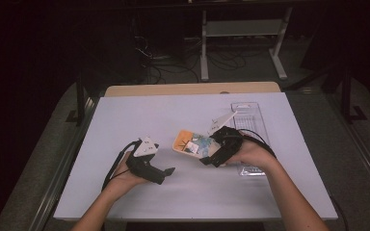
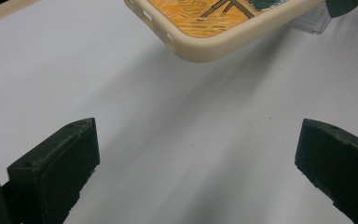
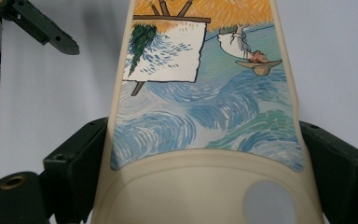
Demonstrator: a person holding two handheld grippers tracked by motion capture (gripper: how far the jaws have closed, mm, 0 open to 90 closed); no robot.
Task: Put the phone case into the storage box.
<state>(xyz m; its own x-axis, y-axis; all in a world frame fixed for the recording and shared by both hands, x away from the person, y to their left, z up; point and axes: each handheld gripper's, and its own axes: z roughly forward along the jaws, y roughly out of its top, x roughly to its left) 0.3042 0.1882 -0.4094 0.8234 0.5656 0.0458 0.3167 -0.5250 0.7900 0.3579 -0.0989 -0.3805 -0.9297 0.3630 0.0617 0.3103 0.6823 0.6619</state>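
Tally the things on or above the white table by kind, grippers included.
Grippers: 2, left gripper and right gripper
Phone case: 1
Clear plastic tray: 1
Total: 4

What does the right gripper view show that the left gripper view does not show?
Right gripper view: the right gripper shut on the phone case by its sides, and the case's painted easel, blue swirls and hat figure.

Left gripper view: the left gripper open, with nothing between its fingers, and a corner of the clear tray behind the case.

Both: the cream-edged case with its orange picture and the white table.
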